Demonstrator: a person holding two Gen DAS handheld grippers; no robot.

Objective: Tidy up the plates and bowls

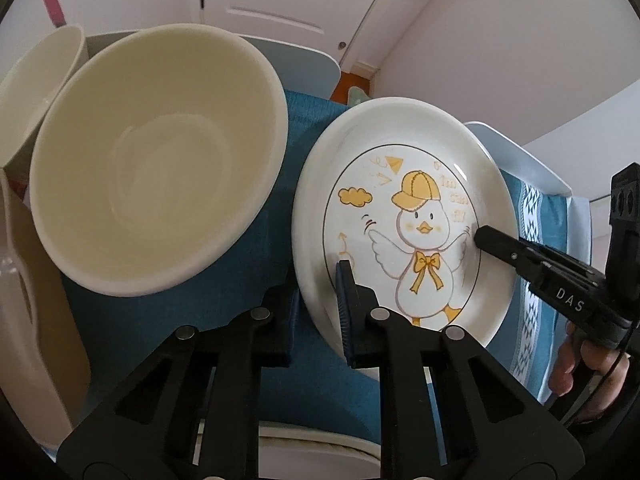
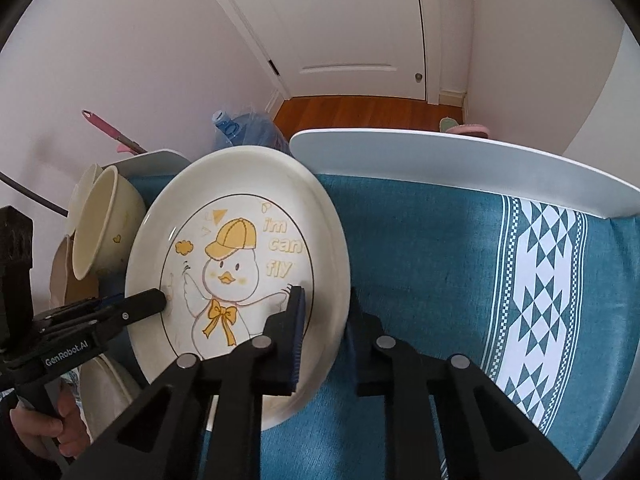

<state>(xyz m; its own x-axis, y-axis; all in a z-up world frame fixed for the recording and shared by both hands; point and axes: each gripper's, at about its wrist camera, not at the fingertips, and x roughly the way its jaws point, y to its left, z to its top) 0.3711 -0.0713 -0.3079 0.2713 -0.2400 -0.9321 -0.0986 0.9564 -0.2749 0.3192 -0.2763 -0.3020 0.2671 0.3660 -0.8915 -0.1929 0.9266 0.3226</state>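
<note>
While both tools straddle the rim of the duck plate (image 1: 404,216), the plate stands tilted on edge over the blue cloth (image 2: 432,240) of the bench, its printed face turned to both cameras. Left hand-held gripper (image 1: 318,308): jaws part open, one pad against the printed face near the lower rim, the other behind the plate; whether they truly pinch cannot be told, as a gap seems to remain on the back side. Right hand-held gripper (image 2: 324,328): likewise part open, one pad on the face, the other behind the rim, with the grip unconfirmed. To do this step well, judgement suggests closing one tool firmly on the rim before the other lets go, keeping the plate steeply tilted, and steering it clear of the large cream bowl (image 1: 156,164) just beside it. Beyond that bowl leans a second cream bowl (image 1: 36,80), both tipped on edge at the left of the bench; a beige holder (image 1: 24,280) stands near them. Count: one plate, two bowls in clear view, two grippers; a pale rounded piece (image 2: 104,384) below the left tool may be further crockery, but this cannot be told.
</note>
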